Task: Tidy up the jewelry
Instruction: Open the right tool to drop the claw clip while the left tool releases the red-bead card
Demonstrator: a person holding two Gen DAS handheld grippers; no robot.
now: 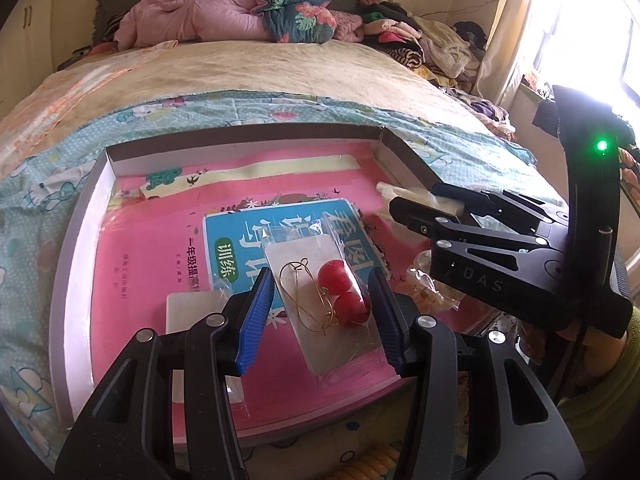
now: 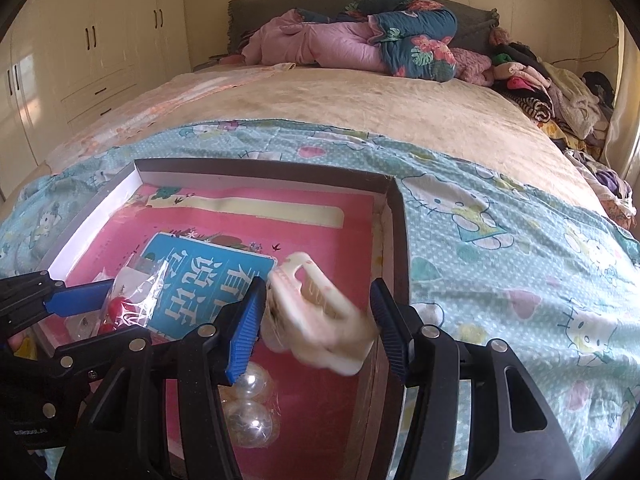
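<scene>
Shallow cardboard box sits on a cartoon-print sheet at the near end of the bed, filling the centre of both views. Its low walls run along the far and side edges; the right wall stands just beside the right gripper. Inside: a pink liner, a blue booklet on it, a small white card at lower left of the left wrist view, and two clear balls in a bag at bottom centre of the right wrist view.

Left gripper half open, blue pads on both sides of a clear packet with cherry earrings on a white card; looks held, contact on the right side unclear. Right gripper part open around a blurred cream hair claw clip; left pad touches, right pad shows a gap, so grip uncertain.

Beyond the box the beige blanket is open. Quilts pile at the headboard, clothes upper right, wardrobe upper left.
</scene>
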